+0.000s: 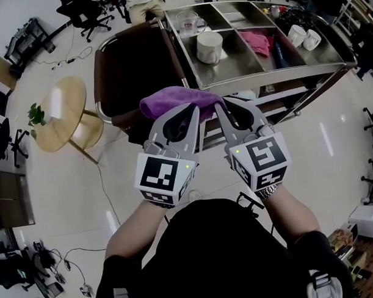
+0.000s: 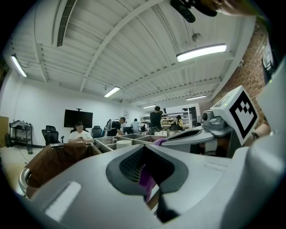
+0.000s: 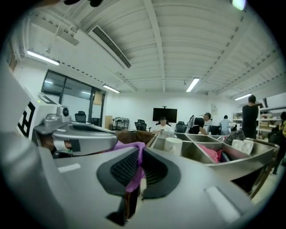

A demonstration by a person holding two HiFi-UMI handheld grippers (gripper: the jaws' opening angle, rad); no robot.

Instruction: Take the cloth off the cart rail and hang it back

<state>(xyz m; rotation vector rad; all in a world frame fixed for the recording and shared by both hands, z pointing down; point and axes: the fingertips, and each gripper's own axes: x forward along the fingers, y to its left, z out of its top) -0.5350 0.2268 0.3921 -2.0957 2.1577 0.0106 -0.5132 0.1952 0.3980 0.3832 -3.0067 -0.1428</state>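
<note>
Your left claw [image 1: 189, 110] and right claw [image 1: 223, 110] each clamp the purple cloth [image 1: 170, 97] by a thin edge; uneven tugging could drop it short of the cart [image 1: 280, 75].

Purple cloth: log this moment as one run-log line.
cloth: purple, bunched, held before cart | left gripper: shut on cloth | right gripper: shut on cloth

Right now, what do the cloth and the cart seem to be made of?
The cloth: soft, matte purple fabric, perhaps microfibre; it bunches in folds. The cart: probably stainless steel, brushed finish; grey with dull reflections.
</note>
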